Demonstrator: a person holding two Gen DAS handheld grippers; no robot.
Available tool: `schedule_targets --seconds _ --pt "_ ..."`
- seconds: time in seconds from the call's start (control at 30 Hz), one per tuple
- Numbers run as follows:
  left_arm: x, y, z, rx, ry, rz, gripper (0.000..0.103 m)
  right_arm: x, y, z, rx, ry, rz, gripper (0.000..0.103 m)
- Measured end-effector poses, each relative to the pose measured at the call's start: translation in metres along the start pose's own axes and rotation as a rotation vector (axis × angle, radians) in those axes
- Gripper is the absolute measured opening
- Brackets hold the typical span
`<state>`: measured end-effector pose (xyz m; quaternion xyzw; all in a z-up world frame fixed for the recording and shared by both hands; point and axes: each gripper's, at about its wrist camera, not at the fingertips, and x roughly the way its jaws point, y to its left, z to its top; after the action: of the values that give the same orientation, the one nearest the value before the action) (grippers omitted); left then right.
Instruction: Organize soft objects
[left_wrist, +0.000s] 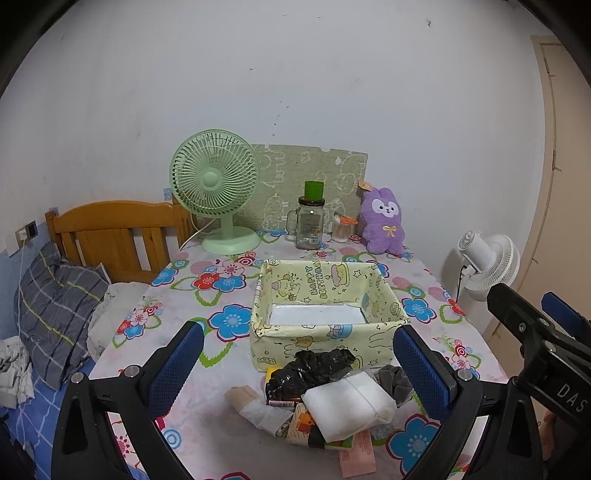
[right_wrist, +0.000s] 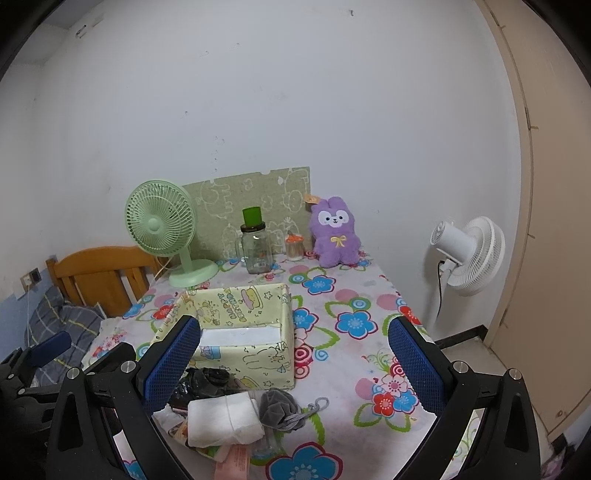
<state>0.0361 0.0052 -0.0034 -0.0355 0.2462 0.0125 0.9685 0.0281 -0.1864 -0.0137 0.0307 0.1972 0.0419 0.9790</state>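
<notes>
A pale yellow cartoon-print box (left_wrist: 325, 350) (right_wrist: 273, 365) stands open on the floral table, only a white sheet visible inside. In front of it lies a pile: a crumpled black plastic bag (left_wrist: 310, 369) (right_wrist: 207, 380), a white folded pad in plastic (left_wrist: 347, 404) (right_wrist: 221, 417), a grey drawstring pouch (left_wrist: 397, 380) (right_wrist: 279, 406) and small packets (left_wrist: 356, 454). My left gripper (left_wrist: 299, 365) hovers open above the pile. My right gripper (right_wrist: 291, 365) is open too, right of the pile; its body shows in the left wrist view (left_wrist: 535, 332). A purple plush rabbit (left_wrist: 382, 221) (right_wrist: 334, 232) sits at the back.
At the back stand a green desk fan (left_wrist: 216, 188) (right_wrist: 162, 229), a glass jar with green lid (left_wrist: 310, 221) (right_wrist: 256, 247), a cotton-swab holder (left_wrist: 341, 229) and a green board. A white floor fan (right_wrist: 469, 254) is right; a bed with wooden headboard (left_wrist: 114, 236) is left.
</notes>
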Motion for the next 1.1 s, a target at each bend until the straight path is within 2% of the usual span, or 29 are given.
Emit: schedule_targets --seconds 0.47,1.1 --pt "0.0014 -0.0019 -0.0007 0.006 -0.009 0.001 0.102 -0.0001 0.0026 -0.0013 -0.005 -0.001 -0.012 0.103" --pt "0.0031 -0.0019 -0.0025 0.008 -0.011 0.008 0.102 0.0028 0.0007 -0.0013 0.002 0.016 0.012 0.103"
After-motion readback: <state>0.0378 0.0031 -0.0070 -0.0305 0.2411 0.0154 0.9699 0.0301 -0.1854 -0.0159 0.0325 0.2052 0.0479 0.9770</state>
